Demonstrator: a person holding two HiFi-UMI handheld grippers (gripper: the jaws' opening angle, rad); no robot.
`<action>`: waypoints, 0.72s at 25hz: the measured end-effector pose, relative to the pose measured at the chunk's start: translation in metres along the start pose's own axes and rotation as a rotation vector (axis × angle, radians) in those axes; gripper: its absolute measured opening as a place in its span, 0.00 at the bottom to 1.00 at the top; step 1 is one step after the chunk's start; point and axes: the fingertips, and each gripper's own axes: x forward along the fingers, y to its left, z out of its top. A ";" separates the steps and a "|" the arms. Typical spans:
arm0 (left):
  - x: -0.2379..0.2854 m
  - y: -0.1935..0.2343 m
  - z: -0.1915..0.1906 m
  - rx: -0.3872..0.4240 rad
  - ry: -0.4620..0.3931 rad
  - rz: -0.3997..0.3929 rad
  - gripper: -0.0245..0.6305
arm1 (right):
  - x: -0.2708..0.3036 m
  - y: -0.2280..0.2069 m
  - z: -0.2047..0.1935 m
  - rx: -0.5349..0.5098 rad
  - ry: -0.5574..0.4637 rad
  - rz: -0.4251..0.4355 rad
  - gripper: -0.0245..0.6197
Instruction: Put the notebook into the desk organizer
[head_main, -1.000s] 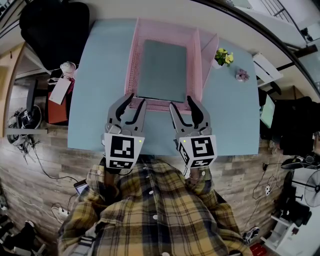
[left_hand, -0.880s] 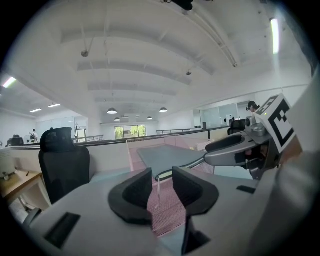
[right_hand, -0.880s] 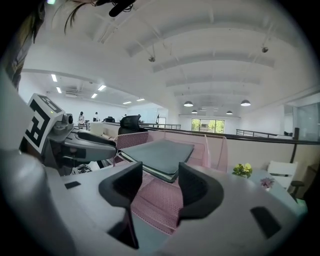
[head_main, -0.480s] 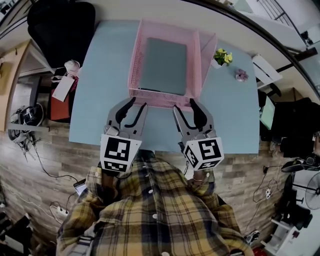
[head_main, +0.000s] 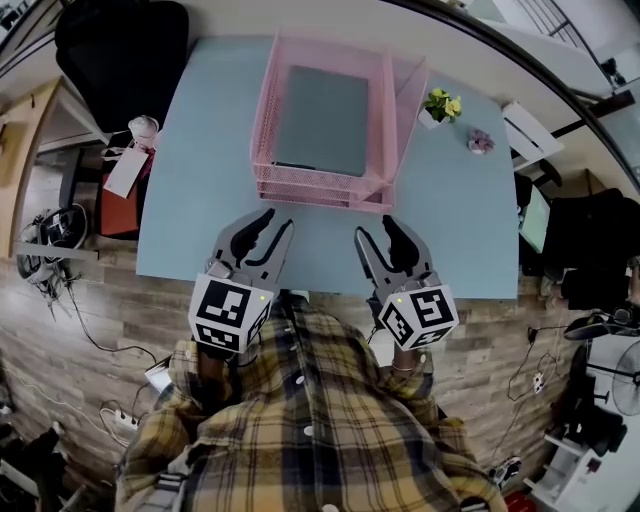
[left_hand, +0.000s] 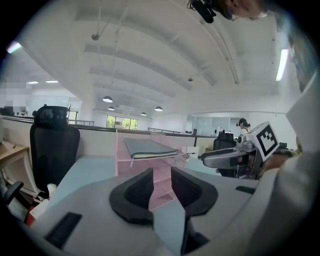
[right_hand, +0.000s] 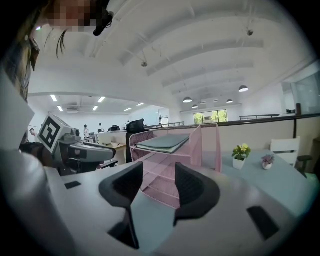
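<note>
Jaws first: your left gripper (left_hand: 161, 172) has its pads parted with nothing between them, only the desk and the pink trays showing through the gap. They have just been closing a little, yet they grip nothing. Your right gripper (right_hand: 158, 167) stands wider open and is just as empty. Both point slightly downward along the desk (head_main: 195, 200) toward the organizer (head_main: 318, 192). They sit side by side near its front edge but apart from it, with bare tabletop between the tips and the mesh wall.

The notebook (head_main: 322, 120) lies flat in the top tray of the organizer, grey cover up, square to the tray walls and inside the rim on every side you can see. That is where the task wants it, so I judge the placing done (nothing hangs over the front lip, as far as the head view shows). Empty, open jaws fit that reading: neither tool has any reason to hold on, and with both off the mesh you will not nudge the light stack of trays.

Further out, a small potted plant (head_main: 441, 105) and a second tiny pot (head_main: 480, 142) sit to the right of the organizer, well clear of your right gripper. A black chair (head_main: 118, 50) stands beyond the desk's far left corner.
</note>
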 end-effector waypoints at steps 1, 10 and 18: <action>-0.001 -0.002 -0.002 -0.006 0.000 -0.005 0.19 | -0.002 0.000 -0.003 0.004 0.003 0.003 0.35; -0.001 -0.013 -0.021 -0.024 0.013 -0.033 0.13 | -0.011 0.004 -0.024 0.035 0.018 0.015 0.19; 0.002 -0.016 -0.036 -0.029 0.040 -0.046 0.08 | -0.016 0.002 -0.043 0.039 0.044 -0.011 0.11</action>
